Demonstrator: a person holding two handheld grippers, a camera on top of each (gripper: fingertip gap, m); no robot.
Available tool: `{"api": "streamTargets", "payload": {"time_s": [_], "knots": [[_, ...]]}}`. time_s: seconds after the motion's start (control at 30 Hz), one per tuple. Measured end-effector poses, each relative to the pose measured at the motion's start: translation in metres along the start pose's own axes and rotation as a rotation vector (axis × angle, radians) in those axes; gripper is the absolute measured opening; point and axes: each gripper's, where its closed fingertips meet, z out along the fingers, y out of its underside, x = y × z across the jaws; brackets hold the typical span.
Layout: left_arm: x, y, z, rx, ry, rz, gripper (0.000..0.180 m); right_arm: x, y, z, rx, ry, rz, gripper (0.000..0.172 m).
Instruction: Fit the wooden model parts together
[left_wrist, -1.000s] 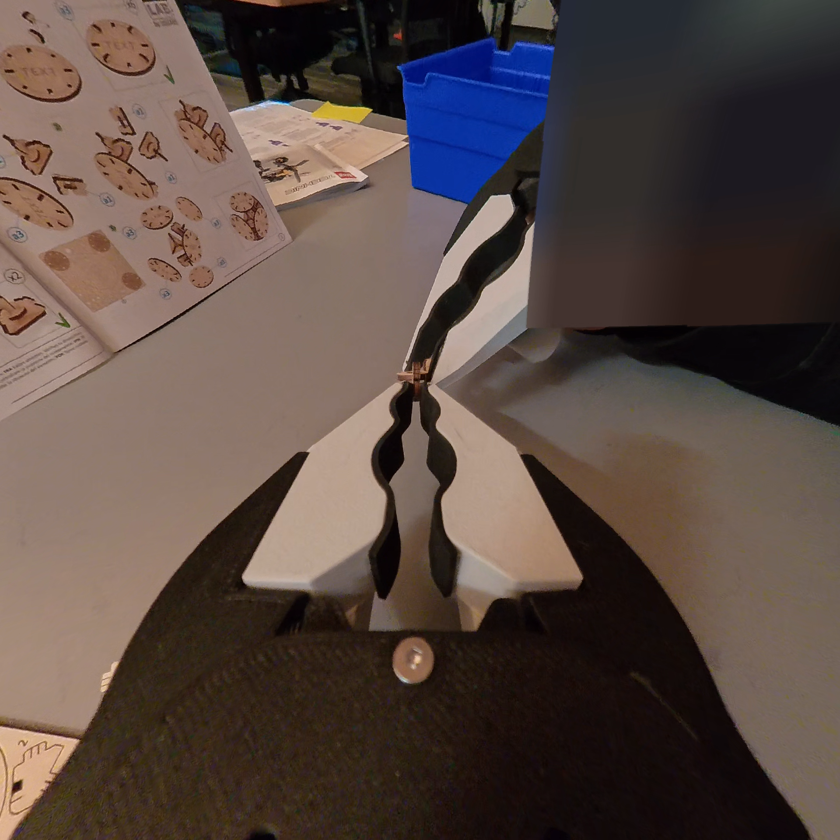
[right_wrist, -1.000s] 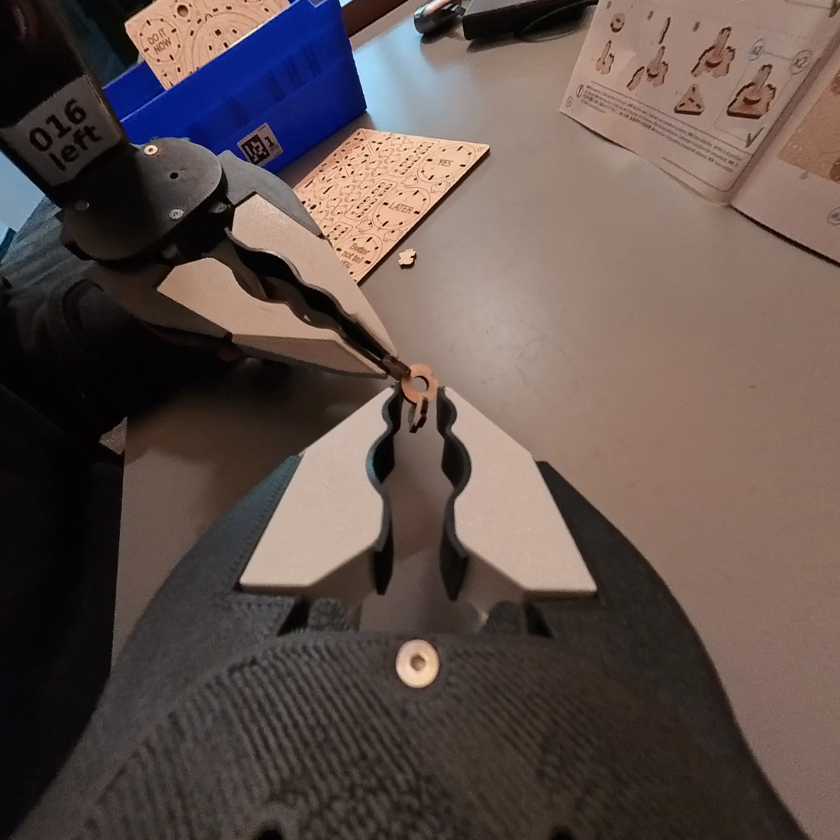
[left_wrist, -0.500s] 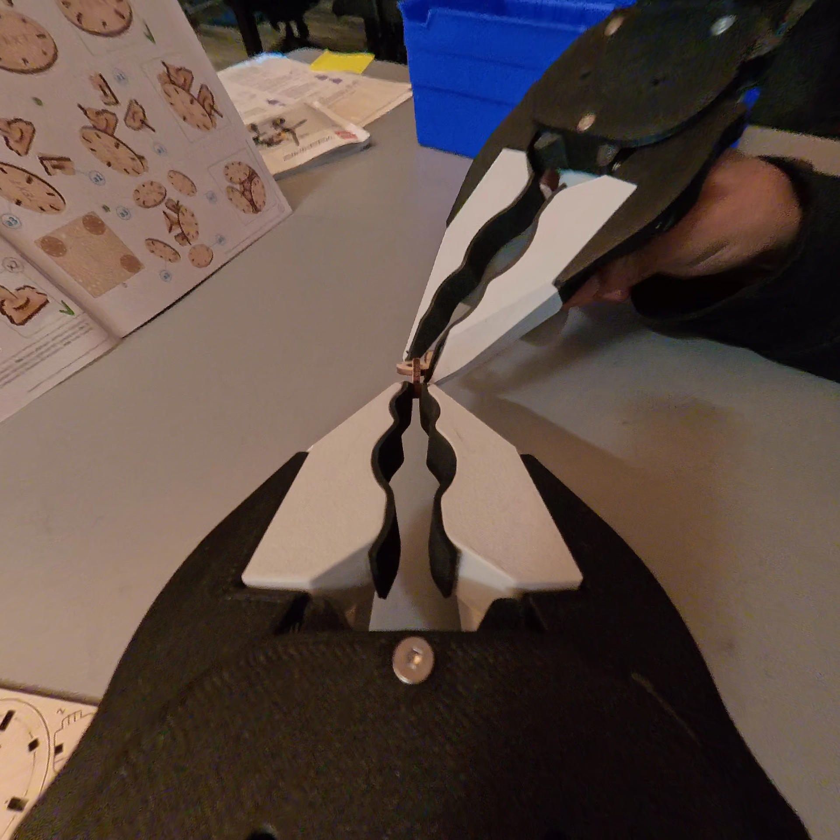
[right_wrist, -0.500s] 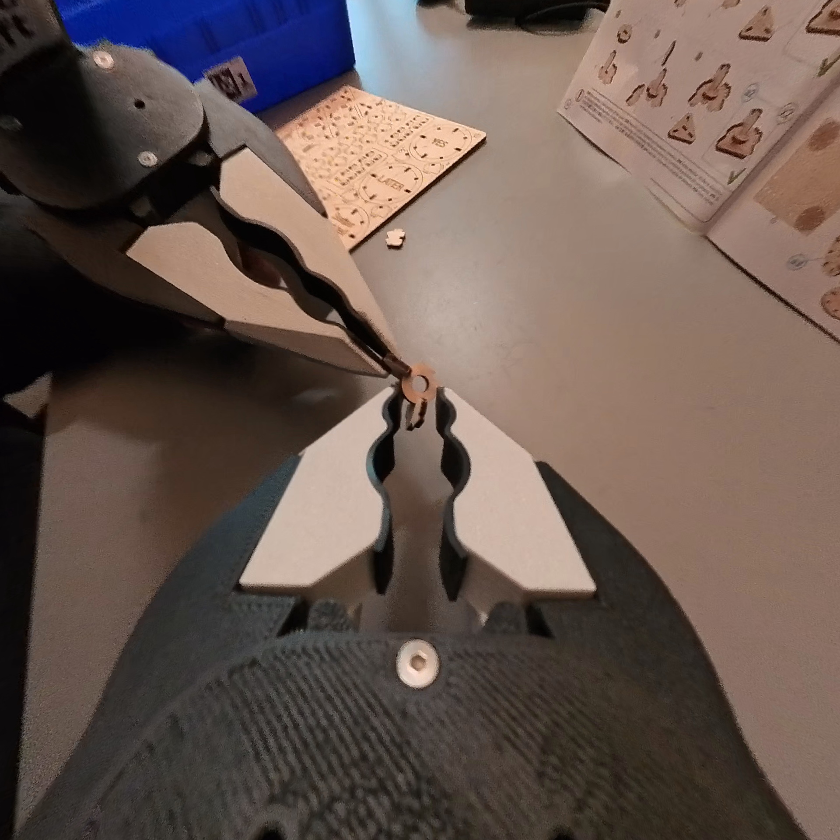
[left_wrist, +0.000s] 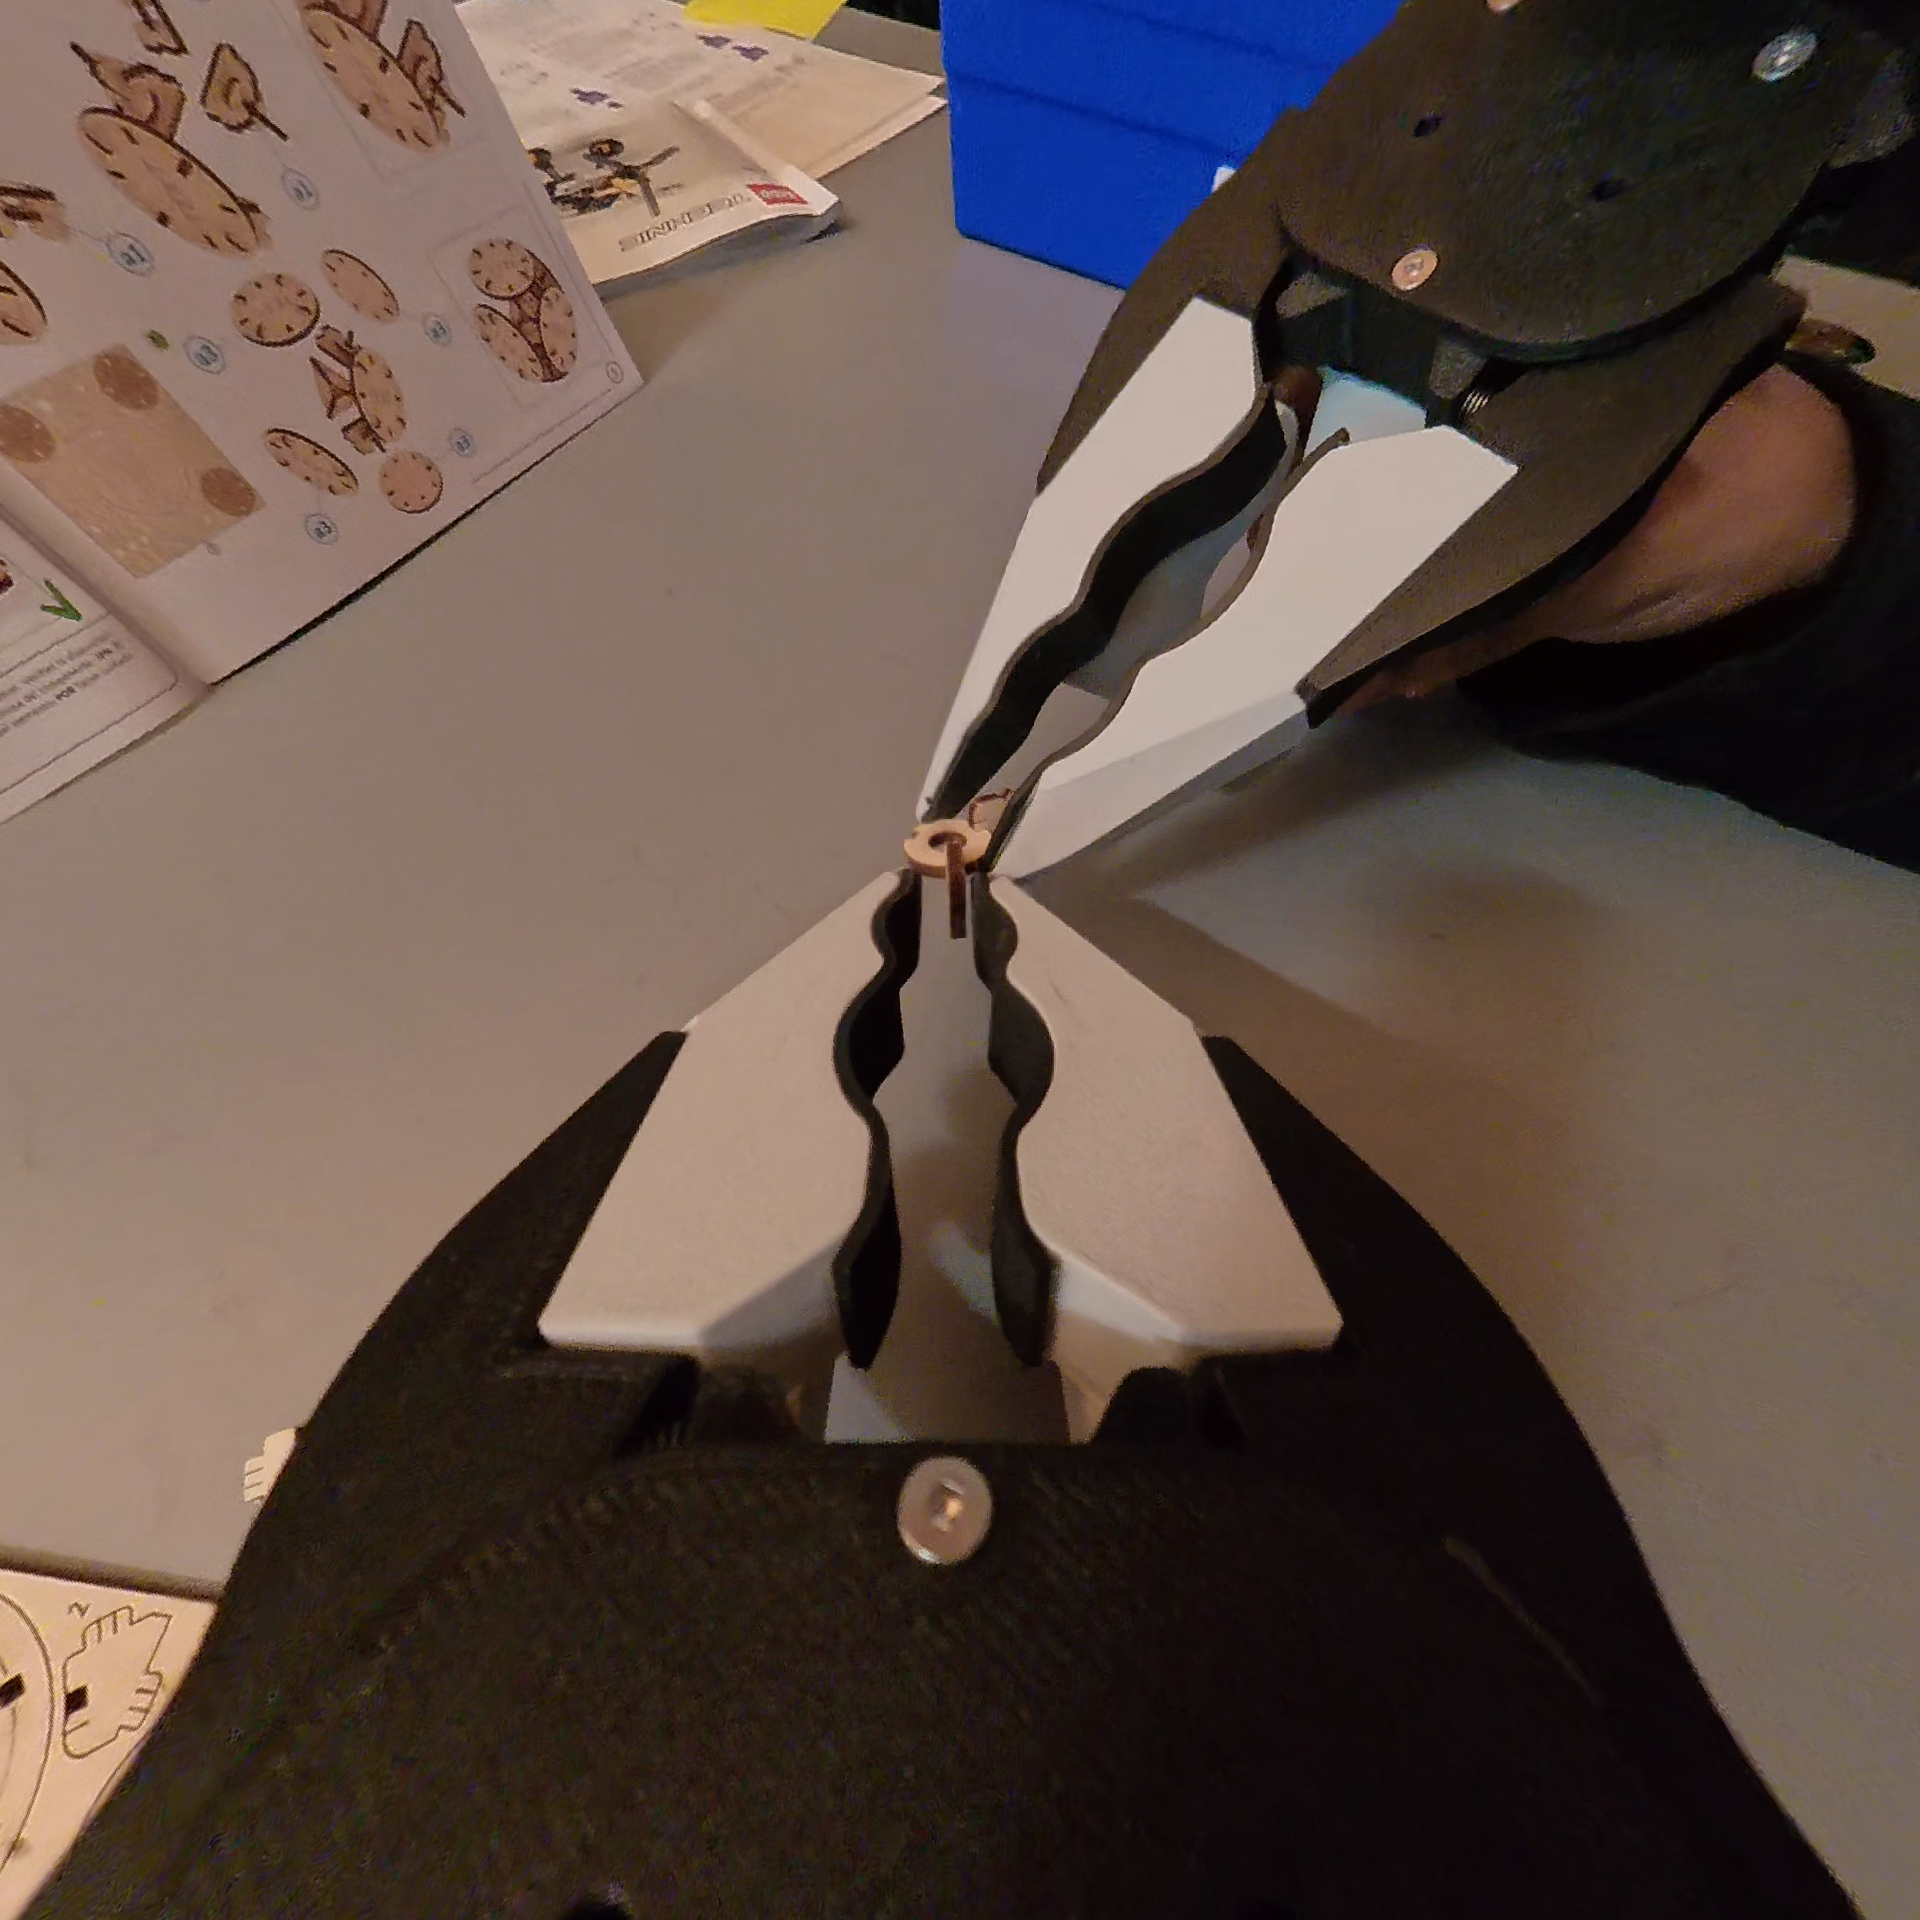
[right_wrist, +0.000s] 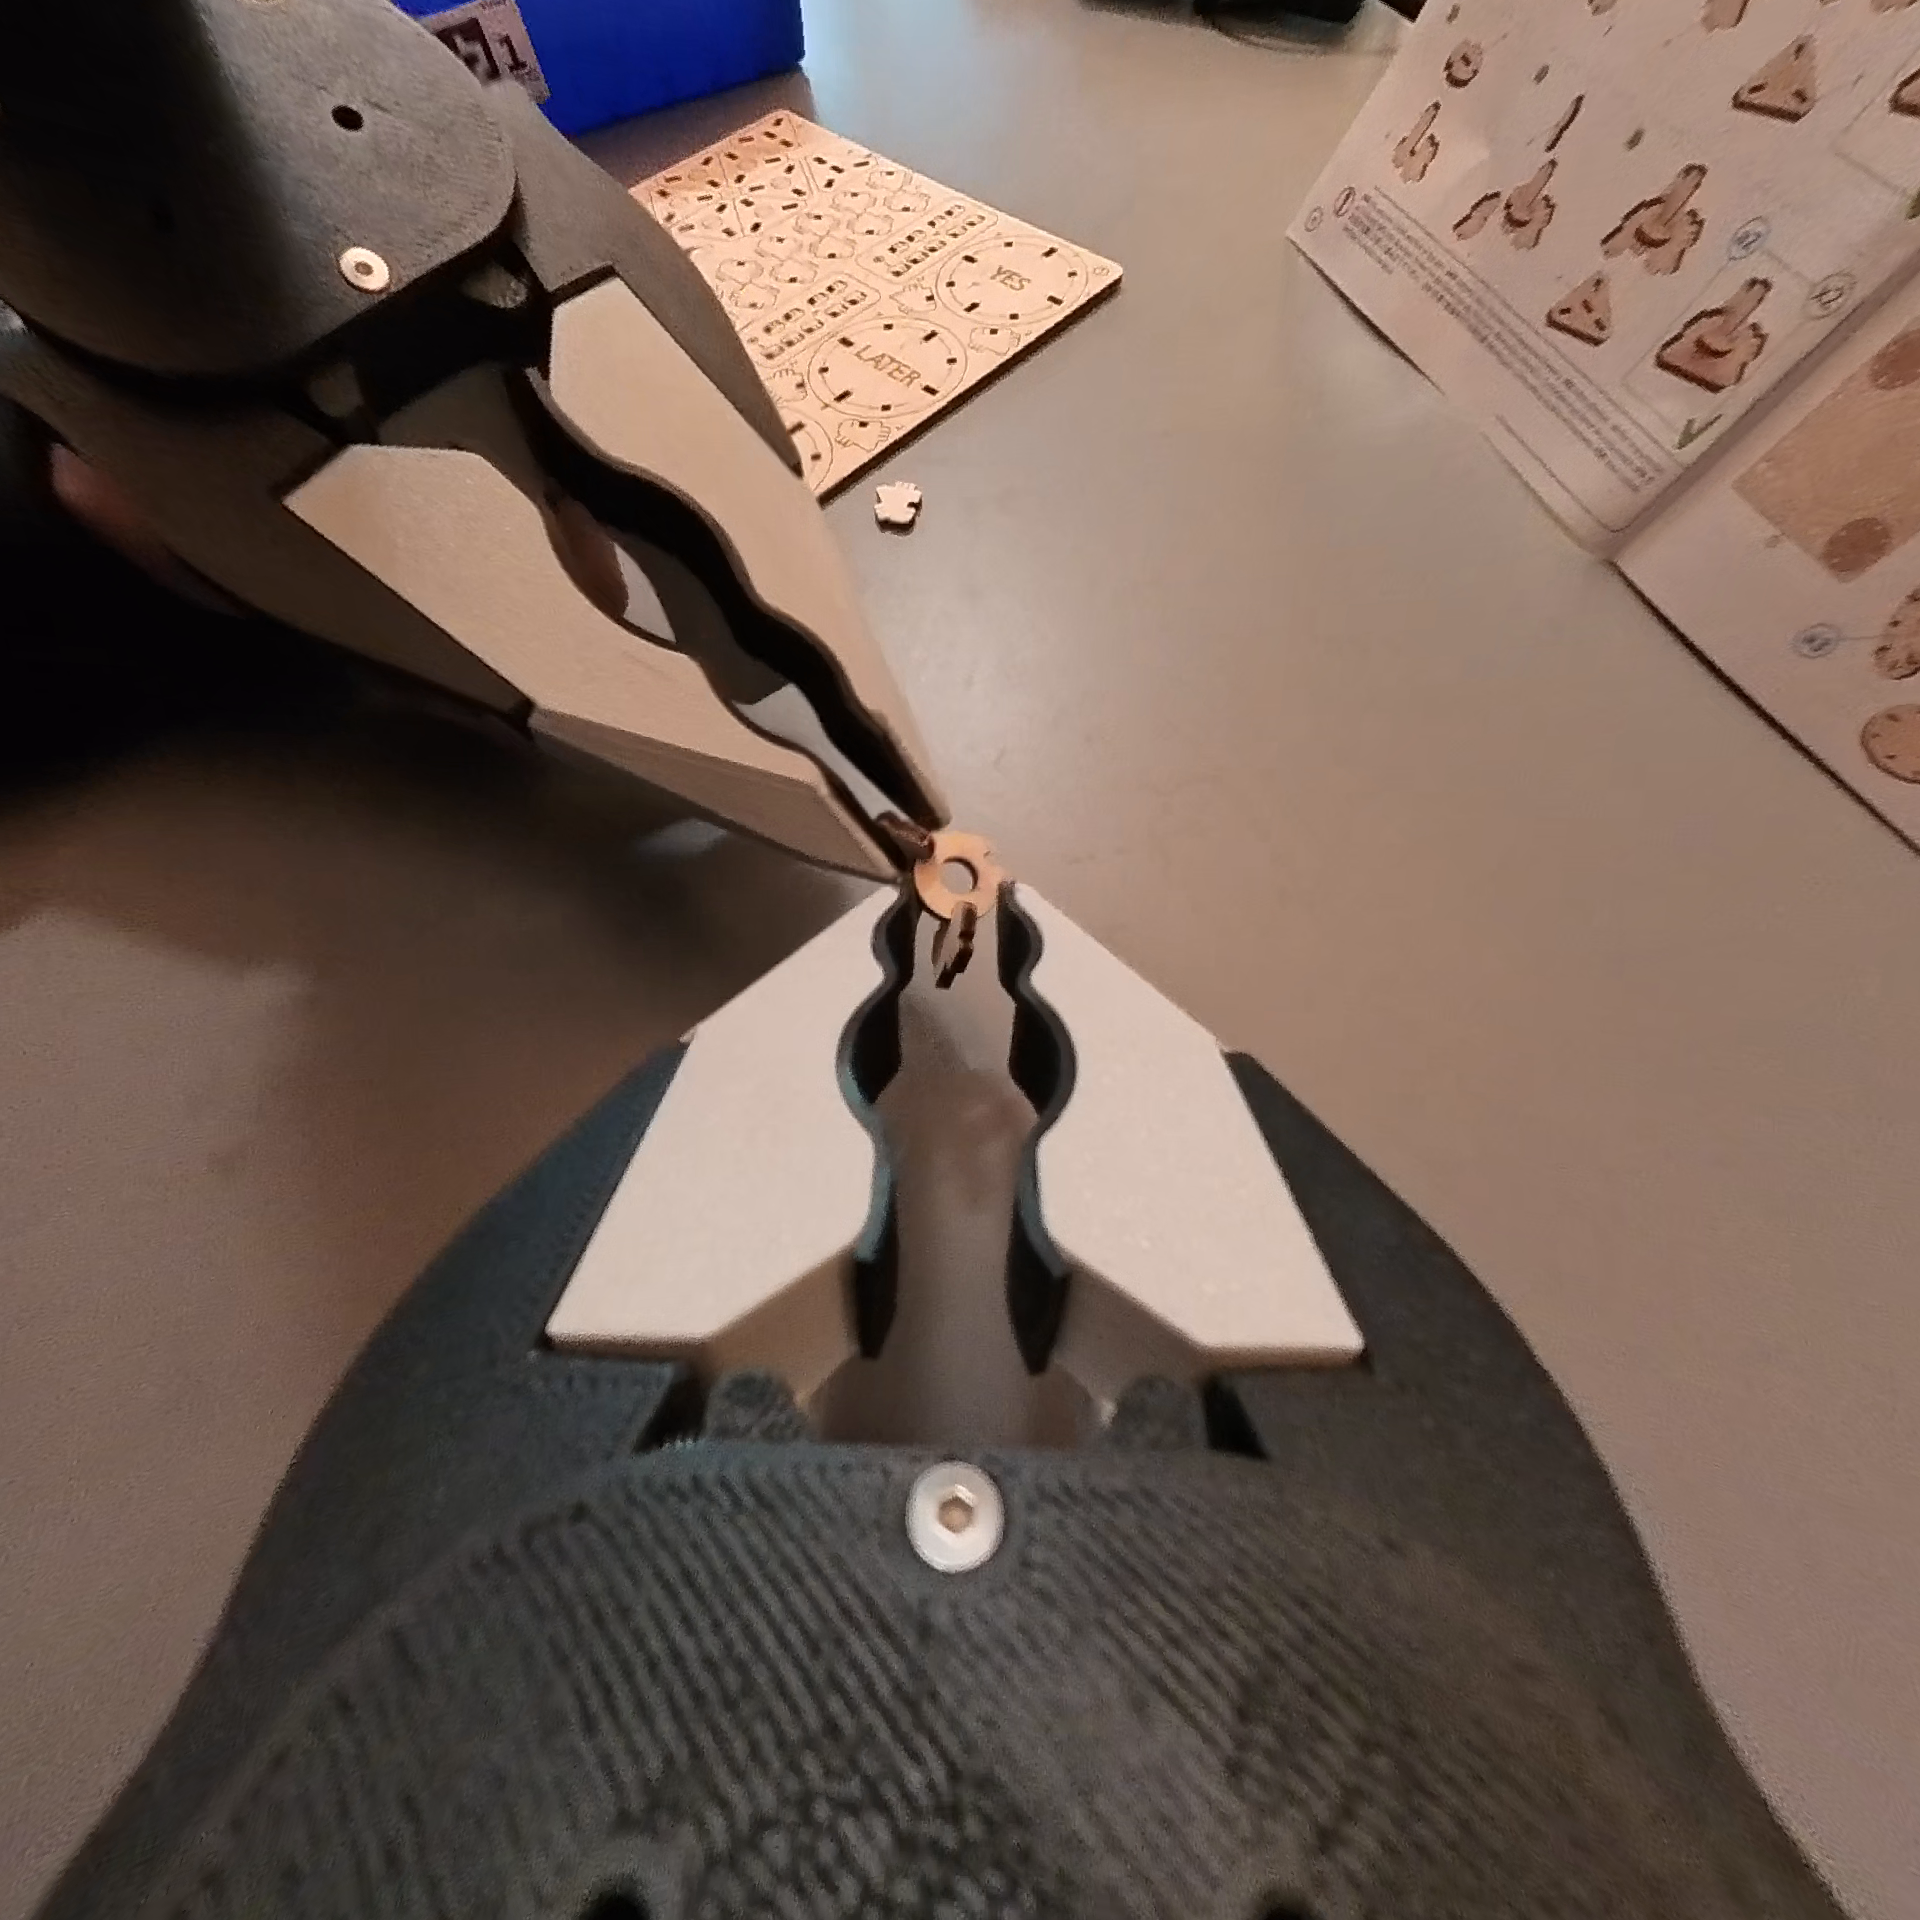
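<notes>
Left wrist view has the left gripper (left_wrist: 942, 888) reaching forward over the grey table (left_wrist: 520, 831) with its jaws parted a little at the tips. A thin wooden strip (left_wrist: 954, 904), seen edge-on, stands in that gap. It lies close against the right-hand fingertip, and a clear slit of table shows between it and the left-hand one, so the pads do not clamp it. The strip's far end meets a small wooden ring (left_wrist: 932, 852) just beyond the fingertips.

The right gripper (left_wrist: 977, 821) comes in from the upper right, held by a hand (left_wrist: 1714, 540), and its tips close on the far side of the ring. Right wrist view shows the same ring (right_wrist: 935, 891) face-on, sitting across that gripper's own fingertips with each tip at one edge. A small wooden tab (right_wrist: 954, 940) hangs from the ring's near edge, back into the gap between the fingers. The left gripper's tips point in from the upper left, right at the ring's rim.

Around them lie an open instruction booklet (left_wrist: 260, 343), a blue bin (left_wrist: 1091, 135), a flat laser-cut wooden sheet (right_wrist: 883, 301), and one loose wooden bit (right_wrist: 898, 505) just beside that sheet, all well apart from the fingertips.
</notes>
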Motion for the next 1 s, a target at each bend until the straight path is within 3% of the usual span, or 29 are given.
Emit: {"api": "streamTargets", "payload": {"time_s": [0.5, 0.67, 0.8, 1.0], "knots": [[0.000, 0.007, 0.002, -0.045, 0.017, -0.011, 0.000, -0.001, 0.006, 0.005, -0.018, -0.005, -0.026, 0.014], [-0.003, 0.011, -0.002, -0.058, 0.056, -0.062, 0.000, -0.006, 0.005, 0.006, 0.005, -0.068, -0.014, 0.034], [0.001, 0.002, -0.013, 0.025, 0.183, -0.121, 0.001, -0.015, -0.005, -0.001, 0.090, -0.184, 0.005, 0.048], [0.003, -0.021, -0.036, 0.184, 0.315, -0.194, 0.000, -0.023, -0.026, -0.023, 0.267, -0.334, 0.059, 0.044]]}}
